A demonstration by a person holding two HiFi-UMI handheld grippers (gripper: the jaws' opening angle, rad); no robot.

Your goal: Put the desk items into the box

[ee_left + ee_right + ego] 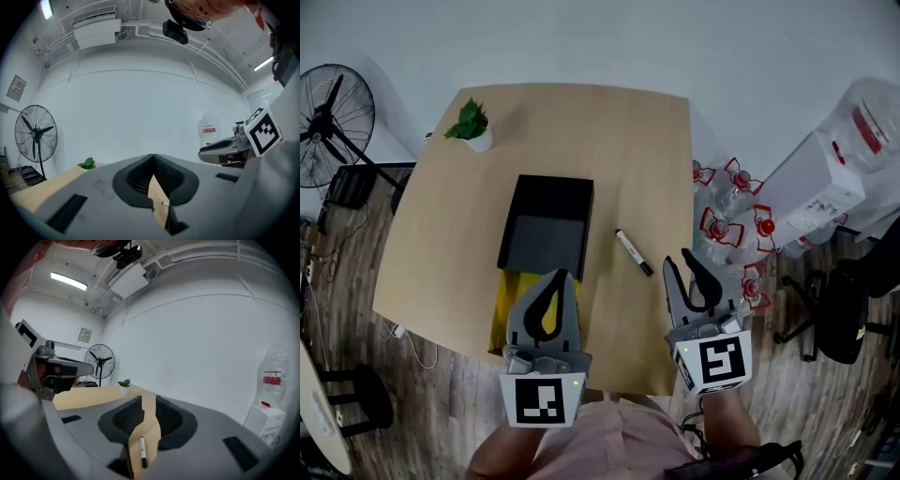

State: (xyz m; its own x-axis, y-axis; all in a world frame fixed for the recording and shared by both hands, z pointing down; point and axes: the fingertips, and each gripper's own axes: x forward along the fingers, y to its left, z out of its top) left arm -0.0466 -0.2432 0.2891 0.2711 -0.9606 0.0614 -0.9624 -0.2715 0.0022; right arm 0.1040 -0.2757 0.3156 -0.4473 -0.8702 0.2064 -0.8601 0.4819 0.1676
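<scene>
While poised over the near edge of the table point(609, 150), grips nothing on either side.

Left gripper point(558, 277): closed, tips pressed together, with only a bowed gap lower down between the ribbed pads point(140, 180), and nothing in it. Through that gap, just a sliver of tabletop and a tiny glimpse of the marker point(634, 252).

Right gripper point(680, 260): parted a little, a narrow strip of wood showing the whole way up between its jaws. Empty as well.

Straight ahead of the left gripper, beyond its tips: black box point(546, 228), open, dark inside, nothing visible in it. Between that box and the left gripper, touching the box's near side: flat yellow item point(508, 302), partly covered from above by the jaws.

Just ahead of the right gripper and slightly toward the left one: the marker, flat on bare wood, apart from the box, white body pointing away, black end nearest the right tips. Framed in the right gripper view between the two jaws, yet on the table beyond them, untouched.

Far ahead and left of the left gripper, at the table's far corner: small potted plant point(471, 124). Farther left, off the table: standing fan point(333, 122). To the right of the right gripper, on the floor: cluster of clear bottles point(727, 225).
</scene>
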